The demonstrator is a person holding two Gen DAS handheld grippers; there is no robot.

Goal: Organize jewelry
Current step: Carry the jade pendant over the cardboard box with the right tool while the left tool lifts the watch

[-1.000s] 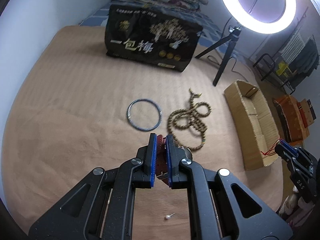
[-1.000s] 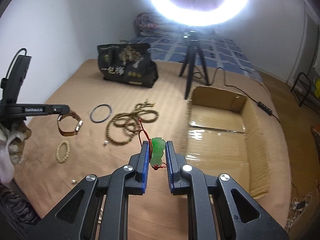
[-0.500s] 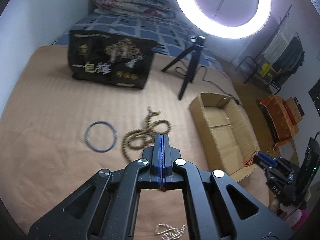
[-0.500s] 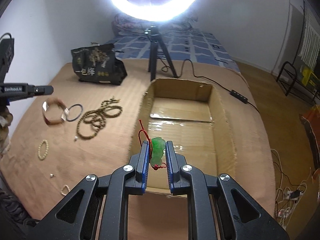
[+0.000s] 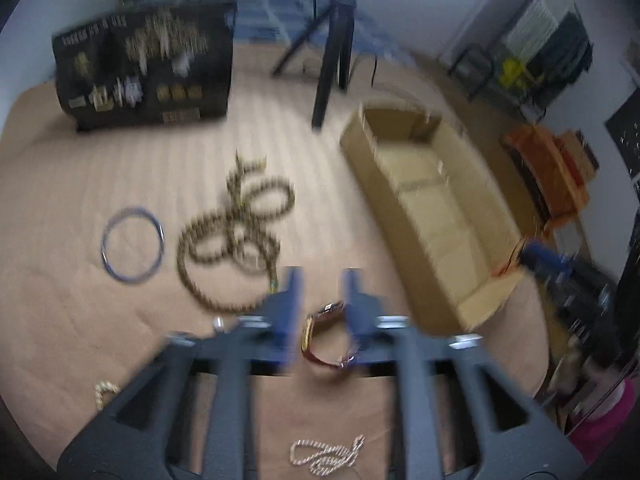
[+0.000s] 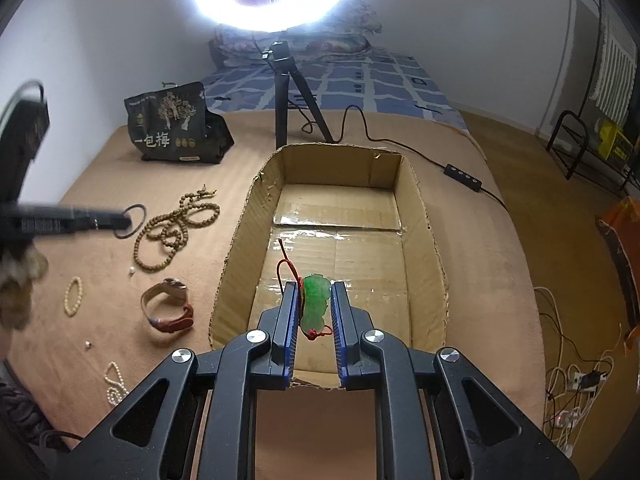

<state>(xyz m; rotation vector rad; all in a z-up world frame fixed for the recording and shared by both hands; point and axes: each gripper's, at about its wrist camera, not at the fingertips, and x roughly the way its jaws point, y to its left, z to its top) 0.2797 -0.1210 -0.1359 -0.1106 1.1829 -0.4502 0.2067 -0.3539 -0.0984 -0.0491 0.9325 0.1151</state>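
My right gripper (image 6: pixel 314 300) is shut on a green jade pendant (image 6: pixel 315 306) with a red cord and holds it over the near end of the open cardboard box (image 6: pixel 424 216). My left gripper (image 5: pixel 320 280) is open and empty, above a brown watch (image 5: pixel 322 336) that lies on the tan blanket. The watch also shows in the right wrist view (image 6: pixel 168 310), left of the box. The left wrist view is blurred by motion. The box (image 5: pixel 432 208) lies to the right there, with my right gripper (image 5: pixel 548 260) at its near end.
A long bead necklace (image 6: pixel 174 232), a dark bangle (image 5: pixel 132 244), a small bead bracelet (image 6: pixel 74 296), a pearl chain (image 5: pixel 326 454) and loose pearls lie on the blanket. A black bag (image 6: pixel 174 124) and a ring light tripod (image 6: pixel 286 96) stand behind.
My left gripper opened and the watch dropped onto the blanket left of the box. My right gripper carried the pendant over the box.
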